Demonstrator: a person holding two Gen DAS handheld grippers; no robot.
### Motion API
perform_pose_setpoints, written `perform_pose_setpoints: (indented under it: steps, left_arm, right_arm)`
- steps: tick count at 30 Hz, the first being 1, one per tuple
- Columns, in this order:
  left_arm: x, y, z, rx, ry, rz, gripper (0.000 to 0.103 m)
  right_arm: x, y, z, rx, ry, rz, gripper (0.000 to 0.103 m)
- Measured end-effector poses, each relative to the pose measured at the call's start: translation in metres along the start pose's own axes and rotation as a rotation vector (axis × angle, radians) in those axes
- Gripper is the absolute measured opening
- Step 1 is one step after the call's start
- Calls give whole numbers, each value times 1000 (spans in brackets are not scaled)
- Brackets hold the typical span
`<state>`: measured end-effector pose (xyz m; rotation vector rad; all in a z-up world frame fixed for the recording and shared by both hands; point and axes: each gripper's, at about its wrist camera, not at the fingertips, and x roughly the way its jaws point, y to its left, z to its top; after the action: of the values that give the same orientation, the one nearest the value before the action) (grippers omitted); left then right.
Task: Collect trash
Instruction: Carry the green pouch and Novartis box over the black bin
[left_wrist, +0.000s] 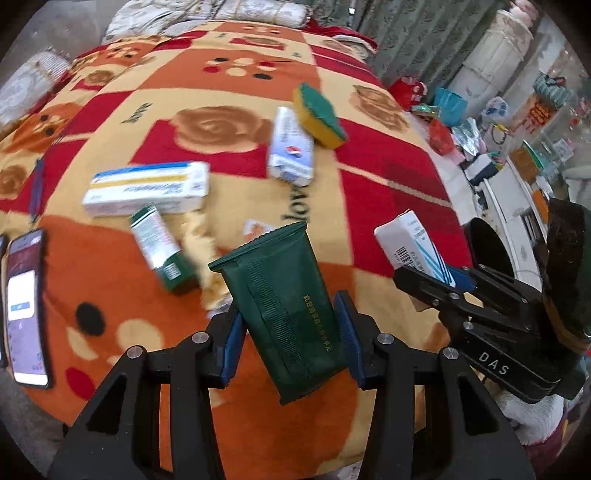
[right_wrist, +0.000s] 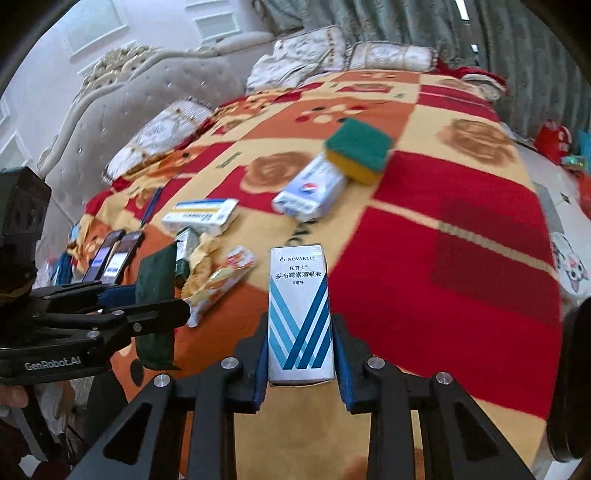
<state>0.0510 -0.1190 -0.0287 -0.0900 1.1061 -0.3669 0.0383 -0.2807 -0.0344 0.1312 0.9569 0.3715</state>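
My left gripper (left_wrist: 290, 328) is shut on a dark green foil packet (left_wrist: 282, 310), held above the patterned bed blanket (left_wrist: 388, 177). My right gripper (right_wrist: 300, 347) is shut on a white and blue Novartis eye-drop box (right_wrist: 299, 314). That box also shows in the left wrist view (left_wrist: 410, 243), and the green packet shows in the right wrist view (right_wrist: 157, 306). Loose on the blanket lie a long white box (left_wrist: 147, 188), a small green and white box (left_wrist: 160, 247), a torn snack wrapper (right_wrist: 218, 280), a white and blue Pepsi packet (left_wrist: 291, 147) and a green and yellow sponge (left_wrist: 319, 114).
Two phones (right_wrist: 112, 258) lie at the blanket's left edge; one shows in the left wrist view (left_wrist: 27, 310). Pillows (right_wrist: 391, 55) and a padded headboard (right_wrist: 110, 99) stand at the far end. Bags and clutter (left_wrist: 443, 110) crowd the floor on the right of the bed.
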Motion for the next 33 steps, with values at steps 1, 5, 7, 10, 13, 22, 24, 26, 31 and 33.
perform_pose_setpoints:
  steps: [1, 5, 7, 10, 13, 22, 24, 26, 31, 33]
  left_arm:
    - [2, -6, 2, 10, -1, -5, 44]
    - [8, -35, 13, 58, -8, -28, 44]
    - [9, -46, 16, 77, -12, -37, 44]
    - [13, -66, 23, 110, -14, -53, 44]
    - [18, -85, 27, 139, -13, -70, 44]
    - [34, -137, 37, 207, 5, -125, 44]
    - [38, -149, 39, 221, 9, -138, 44]
    - [43, -162, 42, 234, 16, -155, 44]
    - [54, -198, 47, 279, 24, -194, 44]
    - [60, -210, 49, 293, 30, -205, 44]
  right_arm:
    - [-4, -4, 0, 10, -9, -6, 29]
    - [-24, -26, -2, 49, -47, -35, 29]
    - [-35, -37, -4, 67, -66, -49, 29]
    - [-50, -54, -8, 99, -91, -72, 29]
    - [-61, -70, -12, 128, -104, -99, 29]
    - [-92, -118, -29, 211, -131, -178, 29]
    - [-99, -130, -34, 232, -138, -197, 29]
    - [-105, -140, -38, 251, -142, -217, 29]
    - [-117, -165, -48, 299, -148, -257, 29]
    - [-122, -175, -53, 320, -148, -275, 29]
